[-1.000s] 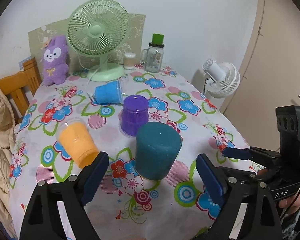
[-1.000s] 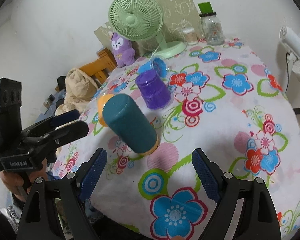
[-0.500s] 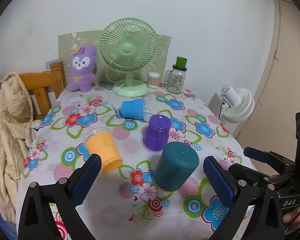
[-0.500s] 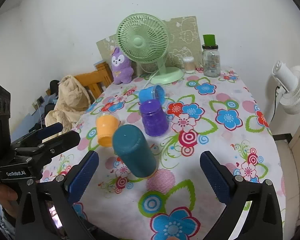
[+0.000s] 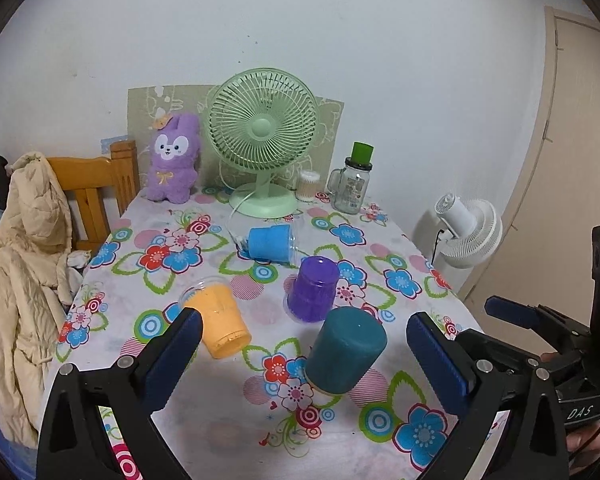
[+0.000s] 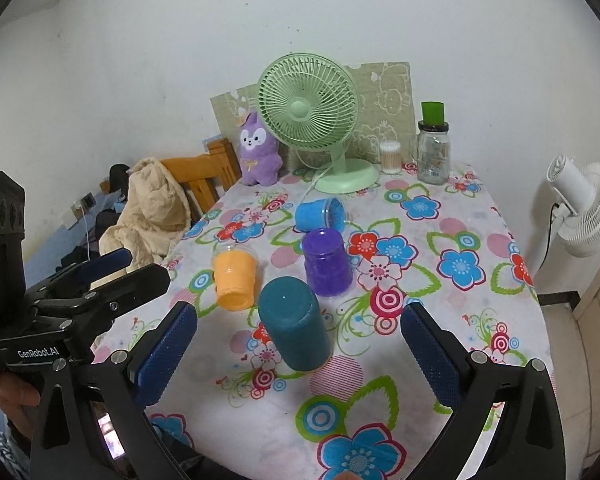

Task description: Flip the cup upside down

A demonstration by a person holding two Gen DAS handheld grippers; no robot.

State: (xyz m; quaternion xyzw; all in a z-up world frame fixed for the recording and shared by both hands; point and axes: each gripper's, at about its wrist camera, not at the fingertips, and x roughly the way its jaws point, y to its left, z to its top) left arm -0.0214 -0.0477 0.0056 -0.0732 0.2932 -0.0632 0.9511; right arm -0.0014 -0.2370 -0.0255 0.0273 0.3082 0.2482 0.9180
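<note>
A teal cup (image 5: 345, 350) (image 6: 294, 322) stands upside down on the flowered tablecloth (image 5: 204, 400), nearest to me. Behind it a purple cup (image 5: 314, 290) (image 6: 327, 261) stands upside down. An orange cup (image 5: 220, 326) (image 6: 235, 274) stands upside down to their left. A blue cup (image 5: 270, 243) (image 6: 320, 214) lies on its side farther back. My left gripper (image 5: 300, 354) is open and empty, held back from the teal cup. My right gripper (image 6: 299, 346) is open and empty, also short of the teal cup.
A green desk fan (image 5: 262, 140), a purple plush rabbit (image 5: 174, 160), a glass jar with a green lid (image 5: 354, 184) and a small container (image 5: 308, 185) stand at the table's far end. A wooden chair with a beige coat (image 5: 24, 256) is left; a white floor fan (image 5: 470, 232) right.
Both grippers have pulled back and up from the teal cup, which now stands alone and looks smaller. Their jaws stay open.
</note>
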